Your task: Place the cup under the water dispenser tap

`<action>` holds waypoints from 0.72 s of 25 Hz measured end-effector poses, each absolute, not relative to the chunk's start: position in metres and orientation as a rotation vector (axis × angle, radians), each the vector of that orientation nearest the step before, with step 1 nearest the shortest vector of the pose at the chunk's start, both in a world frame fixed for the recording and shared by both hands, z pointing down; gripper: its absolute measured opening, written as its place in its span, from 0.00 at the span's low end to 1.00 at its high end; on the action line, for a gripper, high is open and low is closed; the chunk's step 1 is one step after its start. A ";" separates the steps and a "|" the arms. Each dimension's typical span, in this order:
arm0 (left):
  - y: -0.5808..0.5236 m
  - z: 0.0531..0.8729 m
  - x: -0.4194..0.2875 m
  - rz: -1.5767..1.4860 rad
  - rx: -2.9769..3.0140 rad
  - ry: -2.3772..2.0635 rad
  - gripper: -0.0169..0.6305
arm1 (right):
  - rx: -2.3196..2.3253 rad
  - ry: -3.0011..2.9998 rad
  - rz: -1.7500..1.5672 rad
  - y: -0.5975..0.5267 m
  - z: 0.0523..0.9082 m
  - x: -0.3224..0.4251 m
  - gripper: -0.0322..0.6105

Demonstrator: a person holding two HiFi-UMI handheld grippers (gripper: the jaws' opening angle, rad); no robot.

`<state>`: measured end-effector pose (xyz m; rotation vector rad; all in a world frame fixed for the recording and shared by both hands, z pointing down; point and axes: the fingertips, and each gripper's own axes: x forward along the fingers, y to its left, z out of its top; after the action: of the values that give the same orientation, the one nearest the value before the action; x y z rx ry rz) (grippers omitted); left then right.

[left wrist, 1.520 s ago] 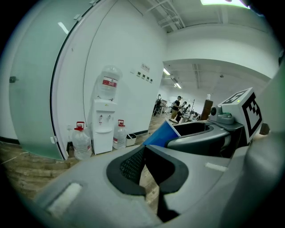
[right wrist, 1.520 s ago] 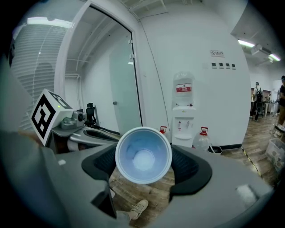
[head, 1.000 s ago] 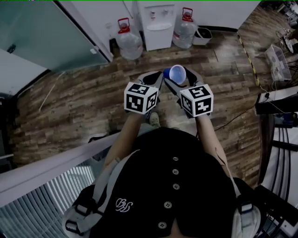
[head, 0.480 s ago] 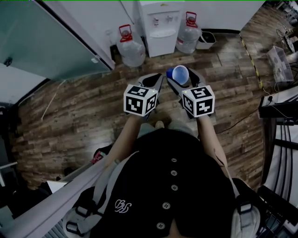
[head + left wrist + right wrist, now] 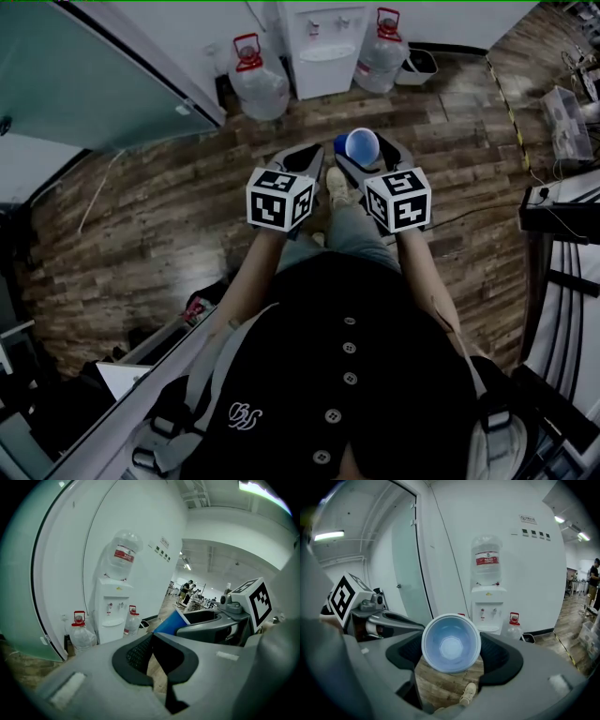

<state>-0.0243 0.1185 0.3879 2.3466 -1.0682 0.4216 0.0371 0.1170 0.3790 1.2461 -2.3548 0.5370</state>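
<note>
So, carry stage I reckon: right gripper (image 5: pixel 452 658) clamps the cup (image 5: pixel 361 145) centre frame, well apart from the dispenser (image 5: pixel 323 42) at top centre. Left gripper (image 5: pixel 152 644) is pinched together, empty. Next probably means walking up and lining the cup under a tap (image 5: pixel 482 616).

A black buttoned top (image 5: pixel 349 375) with a small white embroidered mark is worn, along with grey shoulder straps (image 5: pixel 173 422) at both sides, grey trousers (image 5: pixel 352 234) and a pale shoe (image 5: pixel 336 185). The left gripper (image 5: pixel 152 660) and right gripper (image 5: pixel 451 645) are moulded in grey and lined with black textured pads (image 5: pixel 136 653). Each is topped by a white cube (image 5: pixel 280 198) printed with black square markers.
</note>
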 end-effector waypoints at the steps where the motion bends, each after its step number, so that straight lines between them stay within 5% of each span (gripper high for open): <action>1: 0.111 0.389 -0.024 0.421 2.343 -1.074 0.03 | 1.243 -2.355 0.535 0.109 0.380 0.038 0.61; 18: -0.076 0.396 -0.001 0.408 2.282 -1.133 0.03 | 1.184 -2.361 0.533 -0.084 0.389 0.066 0.61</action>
<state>-0.0007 -0.0757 0.3959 2.2824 -1.1331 0.4082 0.0658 -0.0835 0.3891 1.1839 -2.3615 0.5333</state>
